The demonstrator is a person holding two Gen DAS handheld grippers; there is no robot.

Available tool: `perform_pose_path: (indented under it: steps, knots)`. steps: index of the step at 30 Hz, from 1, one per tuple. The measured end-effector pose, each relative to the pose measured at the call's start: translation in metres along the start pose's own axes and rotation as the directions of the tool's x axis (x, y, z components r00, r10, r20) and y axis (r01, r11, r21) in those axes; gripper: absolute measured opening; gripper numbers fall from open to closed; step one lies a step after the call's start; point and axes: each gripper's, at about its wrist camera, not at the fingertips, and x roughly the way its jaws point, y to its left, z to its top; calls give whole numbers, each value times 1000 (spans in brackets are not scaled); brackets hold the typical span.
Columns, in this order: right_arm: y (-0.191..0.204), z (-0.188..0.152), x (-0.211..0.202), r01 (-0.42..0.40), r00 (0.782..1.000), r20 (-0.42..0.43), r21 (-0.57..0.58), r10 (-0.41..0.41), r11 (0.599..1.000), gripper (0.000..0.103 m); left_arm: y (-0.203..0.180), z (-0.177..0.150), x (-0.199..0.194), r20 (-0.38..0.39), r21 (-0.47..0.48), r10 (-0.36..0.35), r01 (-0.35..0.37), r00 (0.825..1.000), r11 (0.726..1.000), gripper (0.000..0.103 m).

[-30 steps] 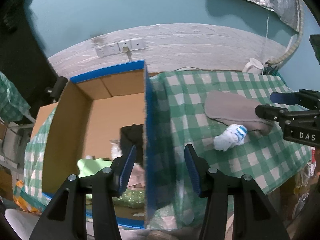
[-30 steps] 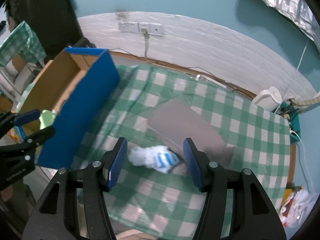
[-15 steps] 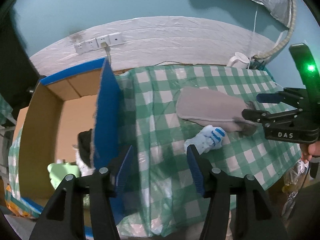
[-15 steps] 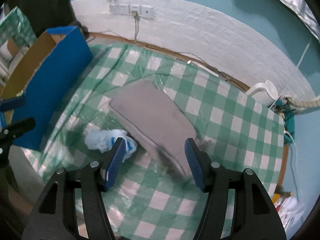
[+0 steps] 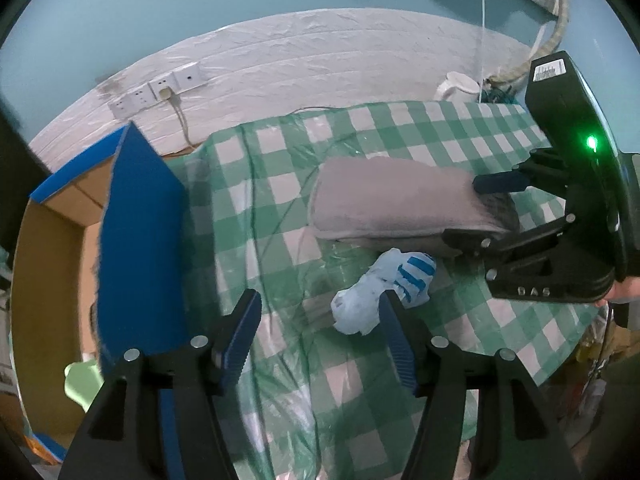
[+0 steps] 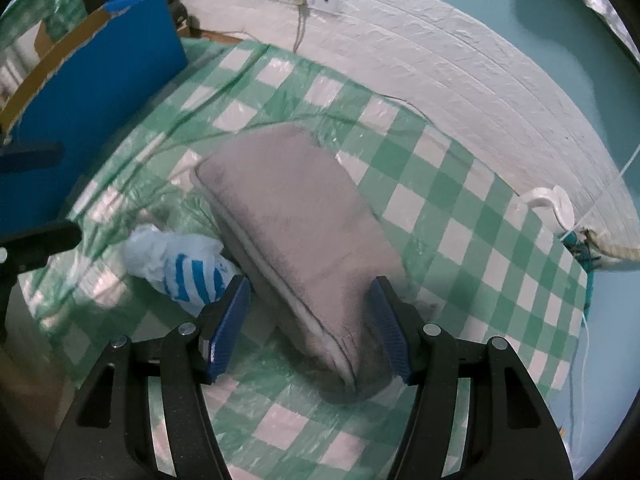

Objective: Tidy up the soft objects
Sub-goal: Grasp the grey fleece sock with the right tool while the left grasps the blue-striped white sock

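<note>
A grey cushion [image 5: 392,200] [image 6: 296,208] lies on the green checked tablecloth [image 5: 280,208]. Against its near side sits a crumpled white bundle with blue stripes [image 5: 384,288] [image 6: 180,264]. My left gripper [image 5: 320,320] hangs over the cloth with its jaws opening. Only cloth lies between them, and the bundle sits just past its right fingertip. My right gripper [image 6: 310,304] [image 5: 472,210] is open and straddles the cushion's near end without pressing on it.
A cardboard box with blue outer walls [image 5: 140,232] [image 6: 88,64] stands at the table's left, with a pale green soft item [image 5: 80,384] inside. A white jug [image 6: 548,204] sits at the far right corner. Wall sockets [image 5: 160,88] with a plugged cable are behind.
My left gripper has swung right from above the box to the cloth beside the striped bundle, its jaws wider. My right gripper has shifted from the bundle to the cushion and come lower.
</note>
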Motion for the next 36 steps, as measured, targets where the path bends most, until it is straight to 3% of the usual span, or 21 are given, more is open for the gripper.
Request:
perform_pose_path:
  steps: [21,25,30,32,36]
  knots:
    - [6,-13,45,72,996,-44,-127,-78,989,64,-17,9,49,-67,40,-27,30,997,999,63]
    - [10,-15,47,82,995,-41,-117,-87,990,55,-18,10,52,-75,36,-40,43,996,998,63]
    - [10,-15,44,67,995,-64,-58,-71,996,28,-20,12,56,-78,36,-43,46,996,998,63]
    - [2,-15,40,50,996,-70,26,-48,998,21,-20,12,56,-77,33,-47,50,996,998,63]
    - [-16,-21,32,5,997,-75,193,10,981,17,-22,12,57,-79,32,-54,57,995,998,64]
